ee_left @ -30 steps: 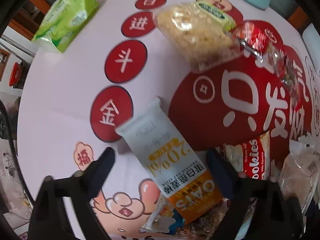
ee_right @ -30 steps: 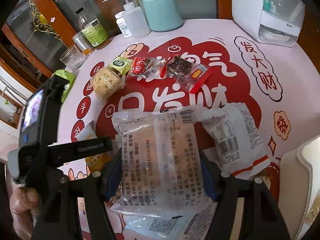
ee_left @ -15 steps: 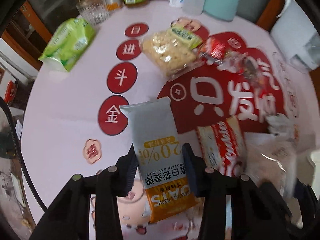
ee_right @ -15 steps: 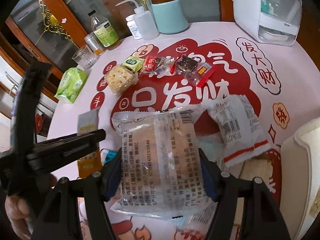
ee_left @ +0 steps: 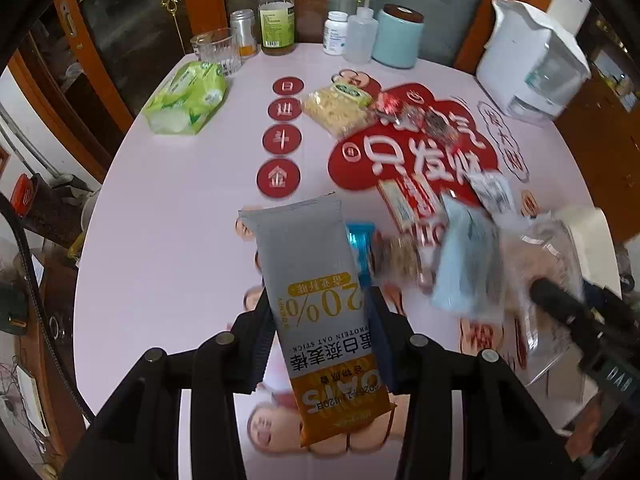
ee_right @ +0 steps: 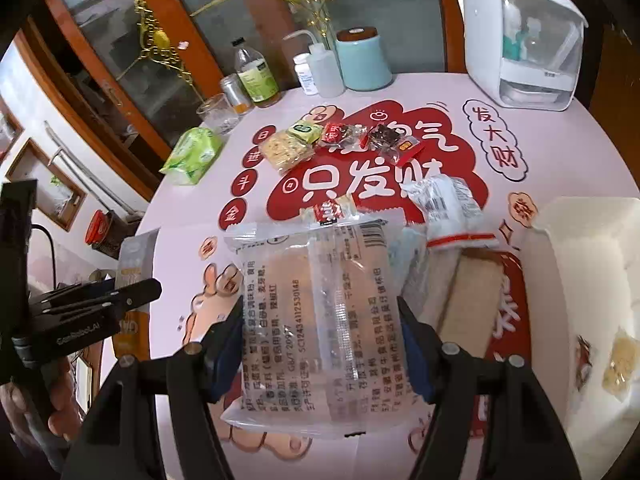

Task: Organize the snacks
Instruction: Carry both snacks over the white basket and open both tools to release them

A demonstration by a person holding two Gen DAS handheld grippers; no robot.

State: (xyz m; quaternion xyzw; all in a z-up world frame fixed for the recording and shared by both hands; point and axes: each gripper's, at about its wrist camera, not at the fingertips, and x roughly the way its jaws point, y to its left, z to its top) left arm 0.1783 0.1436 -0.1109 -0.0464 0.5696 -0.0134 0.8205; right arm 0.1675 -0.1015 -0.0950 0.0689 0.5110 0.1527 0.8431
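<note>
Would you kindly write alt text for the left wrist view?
The left gripper holds a grey and orange oat bar packet between its fingers above a pink table scattered with snacks; bottles stand at the far edge.

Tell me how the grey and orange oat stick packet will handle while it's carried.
The oat stick packet juts straight past the left tongs without sagging, so probably stiff. Its glossy wrapper may slide in the pinch. It looks slim, so likely light.
</note>
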